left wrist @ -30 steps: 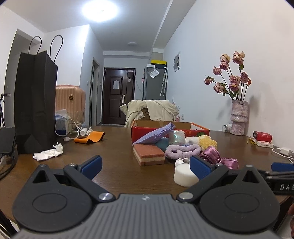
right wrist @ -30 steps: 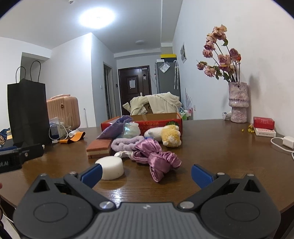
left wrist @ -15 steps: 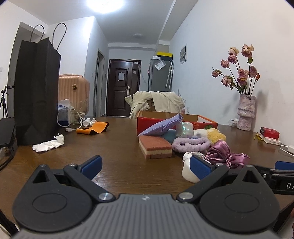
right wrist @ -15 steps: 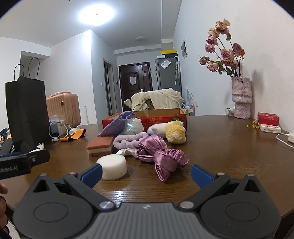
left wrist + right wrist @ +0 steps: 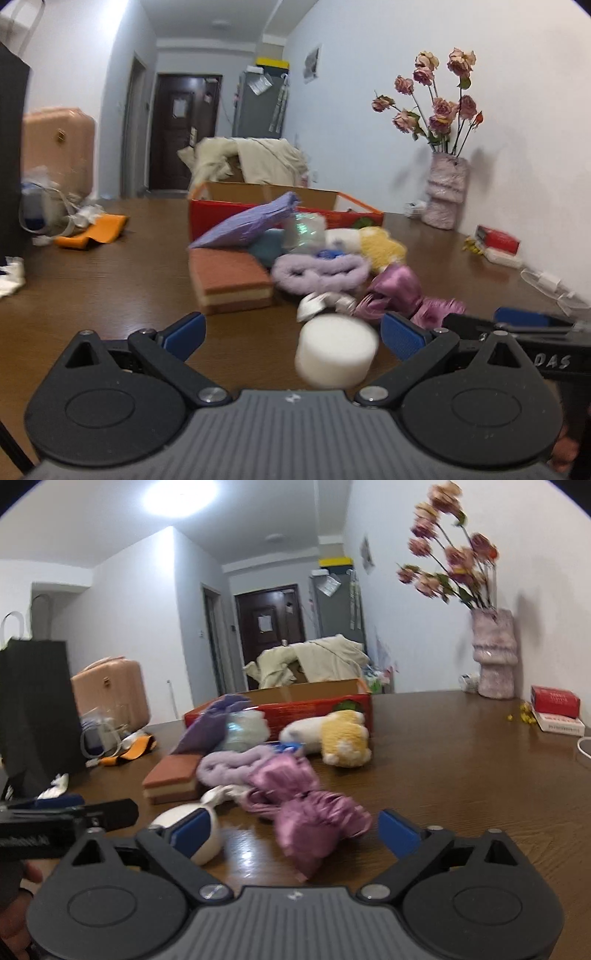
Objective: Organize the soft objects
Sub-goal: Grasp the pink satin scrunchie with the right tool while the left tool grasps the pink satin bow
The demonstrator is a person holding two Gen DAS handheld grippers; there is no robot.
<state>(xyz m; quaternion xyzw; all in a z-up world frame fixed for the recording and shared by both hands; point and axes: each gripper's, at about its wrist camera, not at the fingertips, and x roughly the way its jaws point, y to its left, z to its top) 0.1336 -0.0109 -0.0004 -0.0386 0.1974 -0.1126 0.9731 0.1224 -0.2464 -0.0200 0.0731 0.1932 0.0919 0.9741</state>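
Note:
A pile of soft things lies on the brown table before a red cardboard box (image 5: 266,210). A white foam cylinder (image 5: 336,350) sits between the fingers of my open left gripper (image 5: 293,334). A pink satin scrunchie (image 5: 306,812) lies between the fingers of my open right gripper (image 5: 295,829). Behind them are a brown sponge (image 5: 229,280), a fluffy lilac band (image 5: 321,271), a purple pouch (image 5: 251,225) and a yellow and white plush (image 5: 341,736). Neither gripper holds anything.
A black paper bag (image 5: 35,709) stands at the left, with cables and an orange strap (image 5: 92,234) beside it. A vase of pink roses (image 5: 445,192) and a red box (image 5: 554,701) stand by the right wall. The right gripper's body (image 5: 517,325) shows in the left view.
Both grippers have moved forward and down toward the pile. The white cylinder now lies between the left fingers and the scrunchie between the right fingers. Both stay open.

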